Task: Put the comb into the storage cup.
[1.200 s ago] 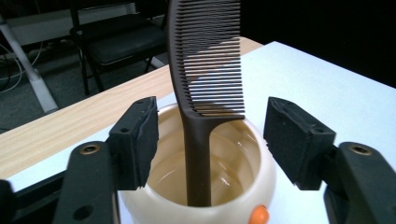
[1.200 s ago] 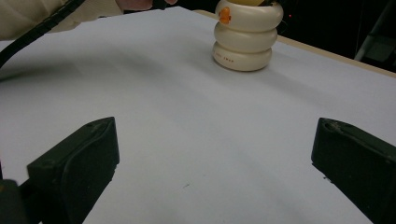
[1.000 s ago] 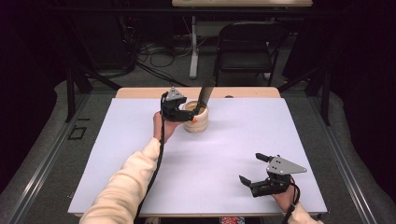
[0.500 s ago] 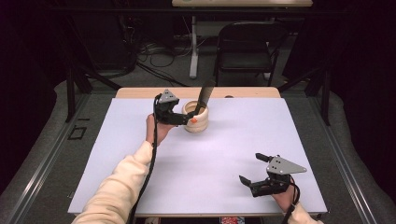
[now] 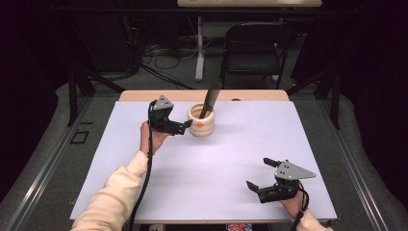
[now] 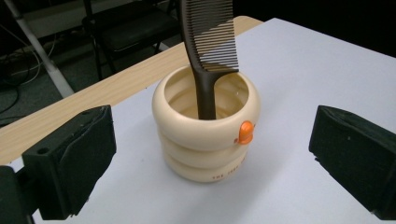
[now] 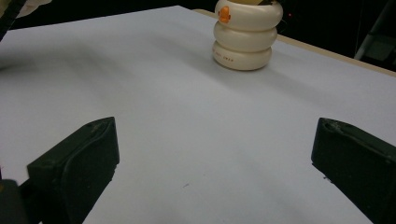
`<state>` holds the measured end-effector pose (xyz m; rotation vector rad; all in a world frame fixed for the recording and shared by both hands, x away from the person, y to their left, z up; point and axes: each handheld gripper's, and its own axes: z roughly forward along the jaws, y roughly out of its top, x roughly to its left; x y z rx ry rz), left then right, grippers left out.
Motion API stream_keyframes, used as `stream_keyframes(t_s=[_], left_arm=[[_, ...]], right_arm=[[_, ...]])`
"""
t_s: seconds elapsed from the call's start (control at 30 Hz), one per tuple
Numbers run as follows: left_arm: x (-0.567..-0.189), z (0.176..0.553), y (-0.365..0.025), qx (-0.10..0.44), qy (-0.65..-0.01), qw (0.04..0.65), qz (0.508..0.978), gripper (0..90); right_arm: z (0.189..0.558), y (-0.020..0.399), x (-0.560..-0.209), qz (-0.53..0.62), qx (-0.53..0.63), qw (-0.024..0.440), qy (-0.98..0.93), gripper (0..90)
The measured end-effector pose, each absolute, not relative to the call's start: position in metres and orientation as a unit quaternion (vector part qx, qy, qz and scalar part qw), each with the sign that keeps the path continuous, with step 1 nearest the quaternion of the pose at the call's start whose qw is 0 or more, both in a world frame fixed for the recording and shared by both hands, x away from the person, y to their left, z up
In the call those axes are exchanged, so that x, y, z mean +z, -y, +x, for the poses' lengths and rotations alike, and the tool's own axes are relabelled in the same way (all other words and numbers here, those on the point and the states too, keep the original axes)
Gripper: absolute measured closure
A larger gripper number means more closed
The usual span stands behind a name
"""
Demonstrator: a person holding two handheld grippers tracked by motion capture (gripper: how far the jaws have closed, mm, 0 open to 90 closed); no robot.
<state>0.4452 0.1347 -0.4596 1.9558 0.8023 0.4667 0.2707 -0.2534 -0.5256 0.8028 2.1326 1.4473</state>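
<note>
White table (image 5: 202,173), dark room, black chair (image 5: 257,45).

The high view is evenly lit on the white table (image 5: 202,168) from above, while the surroundings fall to near black — the upper corners of the frame lose all detail. Shadows on the tabletop are faint and soft. In the left gripper view the cup (image 6: 205,135) is sharp with mild sheen; the near black jaws at the bottom corners are slightly soft — likewise in the right gripper view.
</note>
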Motion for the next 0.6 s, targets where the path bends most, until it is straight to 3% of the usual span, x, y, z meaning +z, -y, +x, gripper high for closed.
stream_keyframes(t_s=[0.6], left_arm=[[-0.472, 0.425, -0.161, 0.188, -0.345, 0.47, 0.79, 0.0]], right_arm=[[0.271, 0.253, -0.526, 0.292, 0.523, 0.22, -0.77, 0.2]])
